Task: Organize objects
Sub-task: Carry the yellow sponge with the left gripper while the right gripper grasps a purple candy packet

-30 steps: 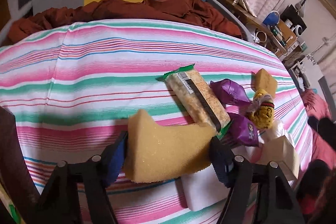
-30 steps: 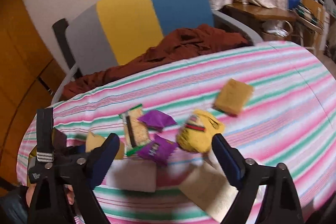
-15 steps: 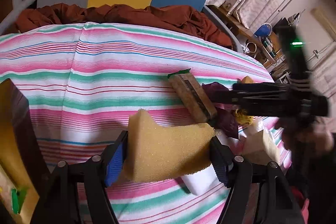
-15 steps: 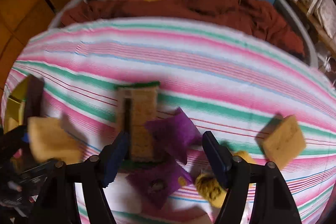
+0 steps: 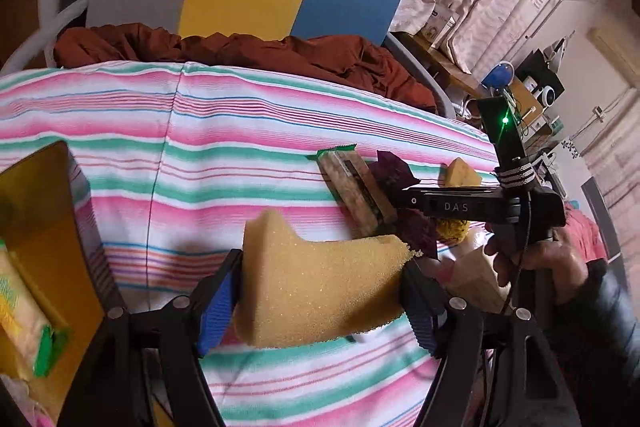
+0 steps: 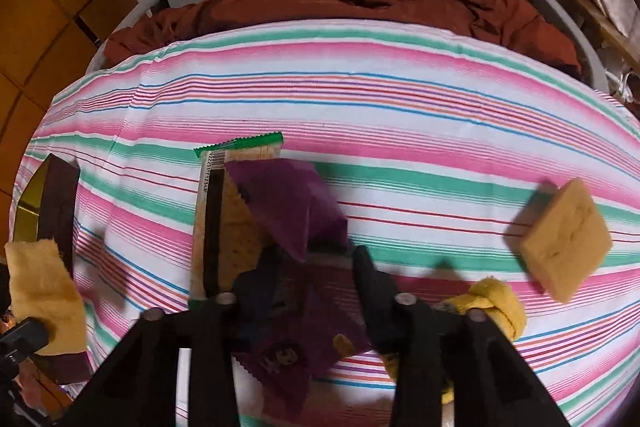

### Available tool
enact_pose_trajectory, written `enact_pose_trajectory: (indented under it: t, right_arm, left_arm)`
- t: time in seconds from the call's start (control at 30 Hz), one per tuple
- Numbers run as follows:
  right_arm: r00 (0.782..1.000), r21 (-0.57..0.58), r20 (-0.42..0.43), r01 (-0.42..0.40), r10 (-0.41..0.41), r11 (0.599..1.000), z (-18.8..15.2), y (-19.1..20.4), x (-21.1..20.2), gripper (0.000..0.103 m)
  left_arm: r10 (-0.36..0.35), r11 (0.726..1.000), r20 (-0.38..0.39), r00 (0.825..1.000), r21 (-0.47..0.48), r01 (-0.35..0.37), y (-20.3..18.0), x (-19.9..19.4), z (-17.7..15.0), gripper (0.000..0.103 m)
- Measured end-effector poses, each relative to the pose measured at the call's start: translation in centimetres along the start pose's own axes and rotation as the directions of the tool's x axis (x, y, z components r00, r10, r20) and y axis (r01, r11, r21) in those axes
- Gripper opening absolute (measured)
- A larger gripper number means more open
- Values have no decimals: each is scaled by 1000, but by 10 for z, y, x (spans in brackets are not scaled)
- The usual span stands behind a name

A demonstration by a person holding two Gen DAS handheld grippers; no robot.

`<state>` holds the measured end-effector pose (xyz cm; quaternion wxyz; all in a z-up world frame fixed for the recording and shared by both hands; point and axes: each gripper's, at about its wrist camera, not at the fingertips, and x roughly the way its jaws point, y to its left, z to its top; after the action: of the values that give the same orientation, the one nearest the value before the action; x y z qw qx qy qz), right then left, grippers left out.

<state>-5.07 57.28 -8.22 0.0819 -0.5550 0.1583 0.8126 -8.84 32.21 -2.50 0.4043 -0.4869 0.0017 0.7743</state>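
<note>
Two black hand-held grippers: left gripper [image 5: 320,291] with ribbed blue pads and silver pivot screws; right gripper [image 6: 316,267] lettered "DAS" (green lamp lit, black cable); dark sleeve [image 5: 600,311].

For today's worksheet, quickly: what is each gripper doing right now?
Left gripper: shut on the yellow sponge.
Right gripper: jaws closing on the purple packet.

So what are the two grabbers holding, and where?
The left gripper pinches the yellow foam sponge by its two opposite sides. The right gripper is closing on the crinkly purple snack packet, around its lower end.
</note>
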Motion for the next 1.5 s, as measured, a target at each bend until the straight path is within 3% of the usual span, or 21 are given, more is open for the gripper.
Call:
enact_pose_trajectory:
  t: [0.1,0.33,0.43,0.57,0.9,1.1,1.3,1.5]
  right_arm:
    - [1000,0,21,7,-7,1000,7,1,-4,47]
    - [999,35,38,-14,12,999,27,0,8,48]
    - [998,82,54,-50,45,995,31,-3,14,41]
    - [998,77,65,-29,24,997,29,1,12,38]
    - [978,89,211,-25,6,996,11,17,-48,38]
    - [956,50,281,-106,88,993,-9,56,-81,38]
    - [934,-53,286,-206,212,977,-35,124,-93,38]
    - [920,-148,247,-274,304,950,-59,191,-86,38]
  left_arm:
    - [-6,1000,7,1000,-18,6,2,-6,-4,75]
    - [-16,999,25,1000,-46,17,9,-18,-7,76]
    - [-10,999,34,999,-45,12,9,-22,-9,76]
    - [-4,999,46,999,-44,6,9,-28,-13,76]
    - [13,999,97,995,-40,-9,13,-59,-25,76]
    - [62,995,150,987,-86,-50,37,-95,-38,76]
    - [190,976,219,957,-145,-160,77,-141,-58,76]
    - [368,924,264,892,-214,-318,120,-184,-83,77]
